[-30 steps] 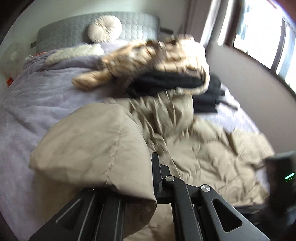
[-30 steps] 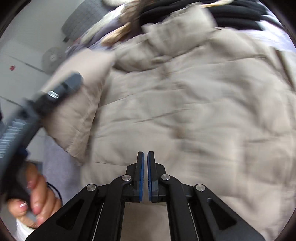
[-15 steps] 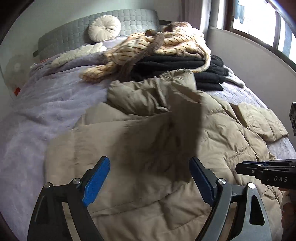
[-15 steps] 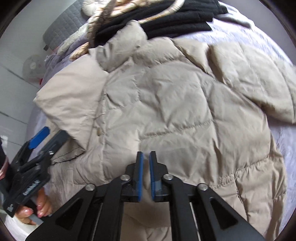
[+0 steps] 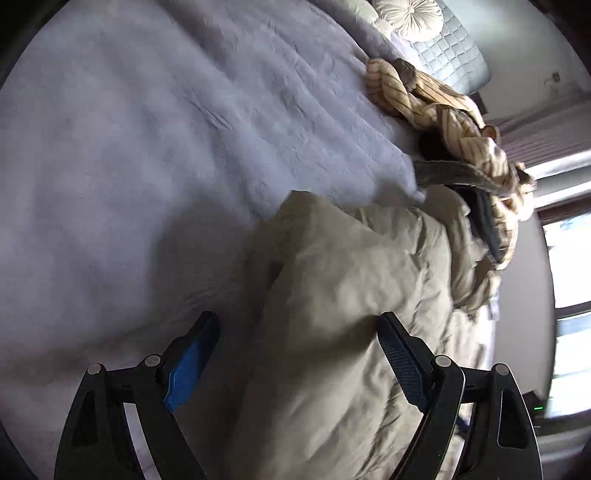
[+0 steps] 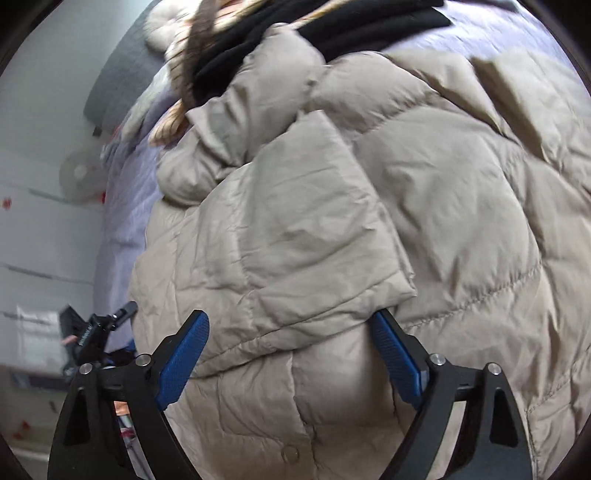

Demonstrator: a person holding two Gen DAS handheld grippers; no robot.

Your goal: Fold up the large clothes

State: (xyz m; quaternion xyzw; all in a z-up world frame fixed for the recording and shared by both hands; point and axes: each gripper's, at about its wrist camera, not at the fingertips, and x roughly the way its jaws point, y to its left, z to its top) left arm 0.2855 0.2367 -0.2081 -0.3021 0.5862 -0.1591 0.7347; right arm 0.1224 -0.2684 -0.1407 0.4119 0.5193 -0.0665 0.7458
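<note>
A beige puffer jacket [image 6: 369, 206] lies spread on the bed, one sleeve [image 6: 303, 236] folded across its front. My right gripper [image 6: 290, 332] hovers over the sleeve's cuff with its jaws opening wide; the cuff lies between the blue pads, which do not press it. In the left wrist view the jacket's left edge [image 5: 332, 295] runs up the frame. My left gripper [image 5: 295, 339] stands open over that edge, holding nothing. The left gripper [image 6: 92, 332] also shows at the lower left of the right wrist view.
The bed is covered by a lavender blanket [image 5: 166, 147]. A pile of clothes, striped tan [image 5: 443, 110] over black [image 6: 332, 33], lies past the jacket's collar. A round cushion [image 5: 406, 14] leans on the grey headboard. A window [image 5: 569, 277] is at the right.
Both grippers went from shut to open. The left one let go of the sleeve it carried, then rolled and swung left over the jacket's edge. The right one moved over the folded sleeve.
</note>
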